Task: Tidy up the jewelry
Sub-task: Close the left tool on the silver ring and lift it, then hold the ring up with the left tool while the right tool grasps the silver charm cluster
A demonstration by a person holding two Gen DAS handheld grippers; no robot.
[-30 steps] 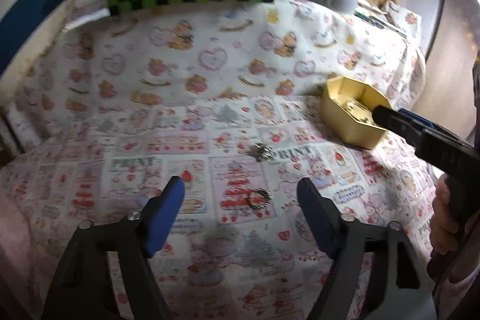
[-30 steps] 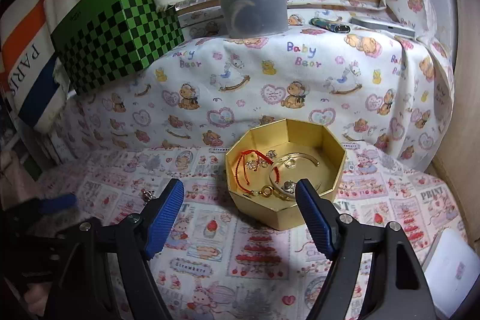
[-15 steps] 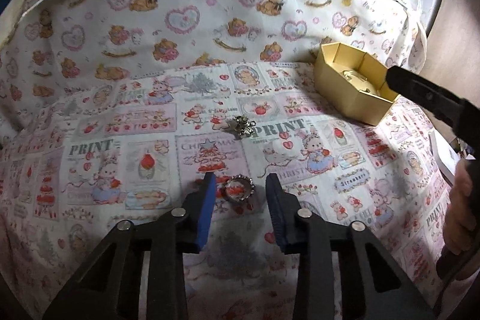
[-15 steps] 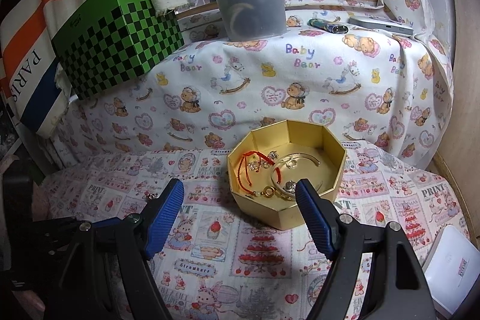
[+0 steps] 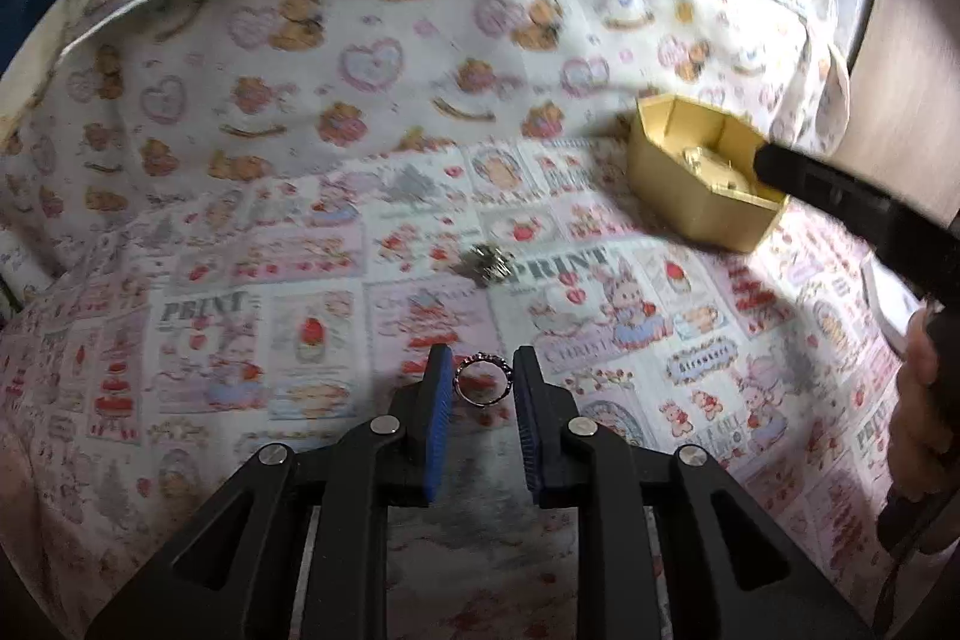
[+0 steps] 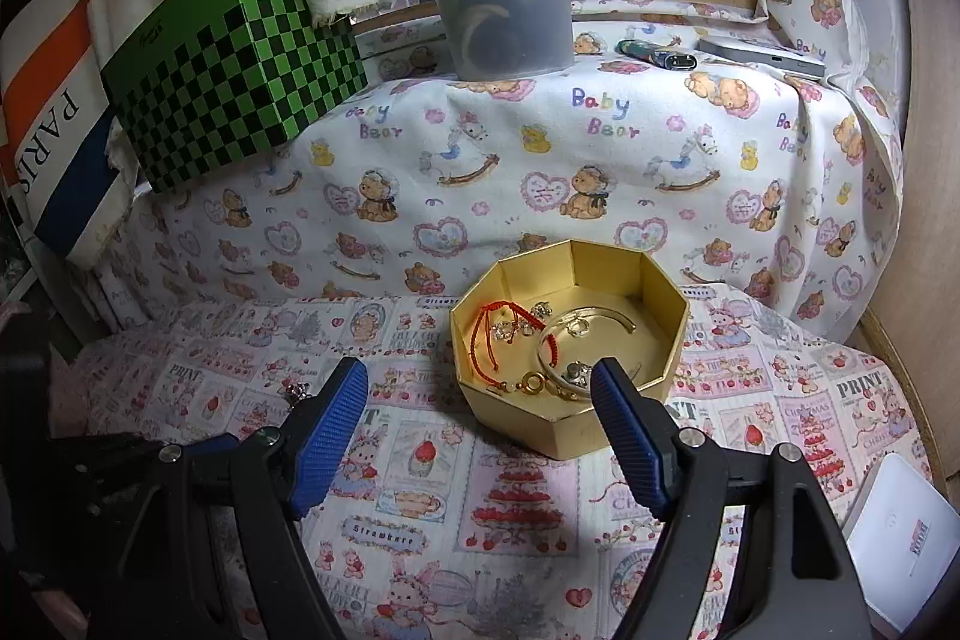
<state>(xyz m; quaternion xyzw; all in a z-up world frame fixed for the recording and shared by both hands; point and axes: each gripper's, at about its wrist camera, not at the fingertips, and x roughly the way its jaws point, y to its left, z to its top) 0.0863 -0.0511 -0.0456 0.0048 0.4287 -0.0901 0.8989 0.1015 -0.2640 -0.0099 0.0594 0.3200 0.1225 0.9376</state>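
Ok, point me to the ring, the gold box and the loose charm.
ring [image 5: 482, 380], left wrist view, on its band between the blue pads.
gold octagonal box [image 6: 606, 437], right wrist view, front wall.
silver charm [image 5: 485, 263], left wrist view, its middle.

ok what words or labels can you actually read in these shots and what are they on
"Baby Bear": bear-print cloth draped over the ledge.
"PRINT": patchwork cloth, on several squares.
"Strawberry" and "CHRISTMAS": same patchwork cloth, smaller squares.
"PARIS": striped bag, letters sideways, possibly cut off.
White card: small logo, too small to read.
Green checked box: a small mark on top, unreadable.
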